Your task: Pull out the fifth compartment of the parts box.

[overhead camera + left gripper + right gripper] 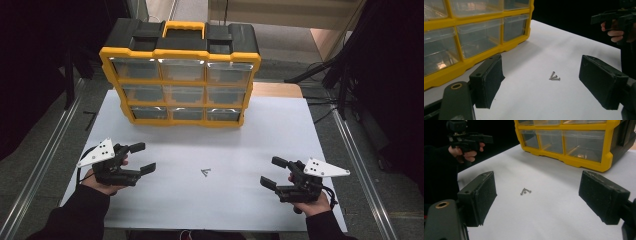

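Note:
A small cluster of metal screws (pixel 205 172) lies on the white table top (pixel 260 130), about midway between my two grippers. My left gripper (pixel 142 157) rests at the table's left and is open, nothing between its jaws; in the left gripper view the screws (pixel 554 76) lie ahead of it. My right gripper (pixel 274 172) sits at the right, open and empty, with the screws (pixel 525 191) ahead in the right gripper view. A yellow and black organizer (pixel 180 75) with clear drawers stands upright at the back.
The organizer (pixel 474 37) rises close on the left in the left gripper view, and the organizer (pixel 574 142) stands at the upper right in the right gripper view. Metal rails (pixel 45 150) run along both table sides. Black stands and cables (pixel 340 75) lie off the right edge.

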Tool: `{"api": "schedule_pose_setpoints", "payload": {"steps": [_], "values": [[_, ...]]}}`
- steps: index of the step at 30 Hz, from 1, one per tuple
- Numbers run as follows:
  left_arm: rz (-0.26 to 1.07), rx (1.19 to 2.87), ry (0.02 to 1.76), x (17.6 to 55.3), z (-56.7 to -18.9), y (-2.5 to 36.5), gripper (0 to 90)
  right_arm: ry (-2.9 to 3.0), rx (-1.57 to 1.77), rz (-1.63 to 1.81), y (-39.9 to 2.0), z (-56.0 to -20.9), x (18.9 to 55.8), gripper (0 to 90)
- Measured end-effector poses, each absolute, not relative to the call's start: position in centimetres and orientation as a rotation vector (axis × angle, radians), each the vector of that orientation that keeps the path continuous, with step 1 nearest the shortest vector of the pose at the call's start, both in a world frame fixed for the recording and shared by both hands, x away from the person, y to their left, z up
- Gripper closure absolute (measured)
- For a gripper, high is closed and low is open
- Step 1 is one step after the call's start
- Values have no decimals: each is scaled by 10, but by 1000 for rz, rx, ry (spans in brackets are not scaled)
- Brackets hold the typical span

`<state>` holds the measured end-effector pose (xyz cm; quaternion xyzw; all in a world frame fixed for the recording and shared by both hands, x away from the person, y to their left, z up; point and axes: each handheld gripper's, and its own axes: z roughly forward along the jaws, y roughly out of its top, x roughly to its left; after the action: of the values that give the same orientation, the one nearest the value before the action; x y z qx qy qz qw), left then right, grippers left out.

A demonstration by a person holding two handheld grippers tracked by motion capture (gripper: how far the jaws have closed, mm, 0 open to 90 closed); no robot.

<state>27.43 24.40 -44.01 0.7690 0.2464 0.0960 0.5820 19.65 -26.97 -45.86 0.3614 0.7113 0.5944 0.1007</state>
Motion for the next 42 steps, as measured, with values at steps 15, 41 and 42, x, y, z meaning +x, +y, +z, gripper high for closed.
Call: {"api": "schedule_pose_setpoints", "payload": {"steps": [15,41,42], "values": [[217,1814,602,289,-438,240,190,2133,1049,1742,-264,-459,198,157],[196,1815,574,328,-424,226,191,2149,1070,1715,-263,-461,199,163],[196,1815,574,328,-424,226,191,2149,1070,1715,-263,-461,199,163]]}}
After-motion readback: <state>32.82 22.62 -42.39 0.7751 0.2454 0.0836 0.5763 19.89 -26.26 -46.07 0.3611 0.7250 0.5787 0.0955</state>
